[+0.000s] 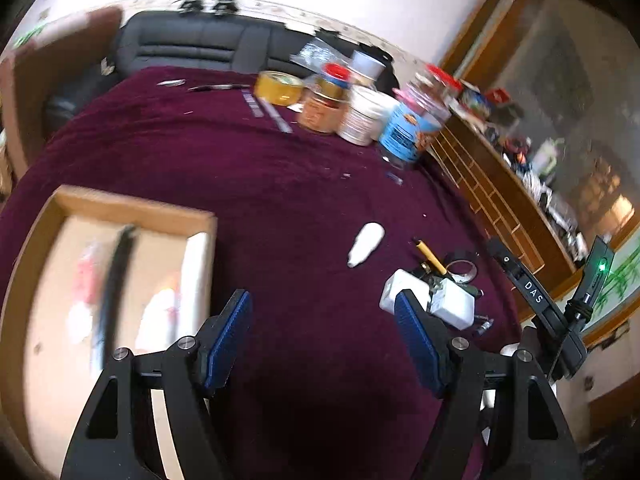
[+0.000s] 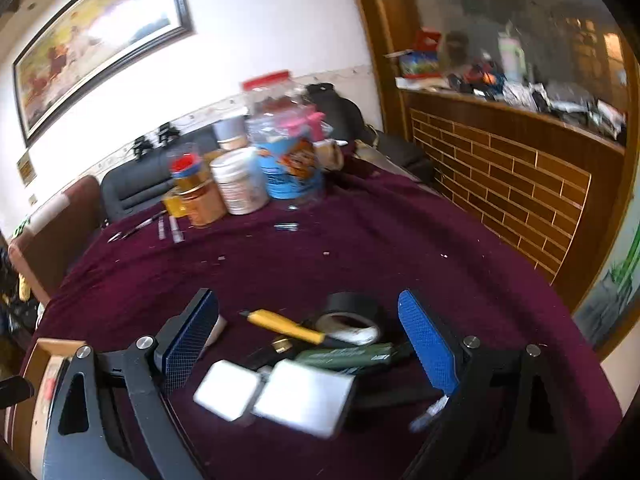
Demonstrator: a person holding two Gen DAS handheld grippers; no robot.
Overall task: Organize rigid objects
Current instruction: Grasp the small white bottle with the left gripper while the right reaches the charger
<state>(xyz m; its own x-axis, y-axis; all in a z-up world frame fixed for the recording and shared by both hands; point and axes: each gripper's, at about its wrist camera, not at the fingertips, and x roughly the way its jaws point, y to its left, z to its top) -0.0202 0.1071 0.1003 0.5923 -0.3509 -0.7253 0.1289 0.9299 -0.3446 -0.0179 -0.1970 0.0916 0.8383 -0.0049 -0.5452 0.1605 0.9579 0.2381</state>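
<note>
A pile of small objects lies on the maroon tablecloth: two white square boxes, a yellow utility knife, a black tape roll and a green tube. My right gripper is open and hovers above this pile, empty. My left gripper is open and empty over bare cloth. The pile sits by its right finger. A wooden tray with a black comb and pale items lies at its left. A white tube lies ahead.
Jars, cans and a yellow tape roll cluster at the table's far side, with pens beside them. A wooden brick-pattern counter loaded with clutter stands to the right. A black sofa is behind the table.
</note>
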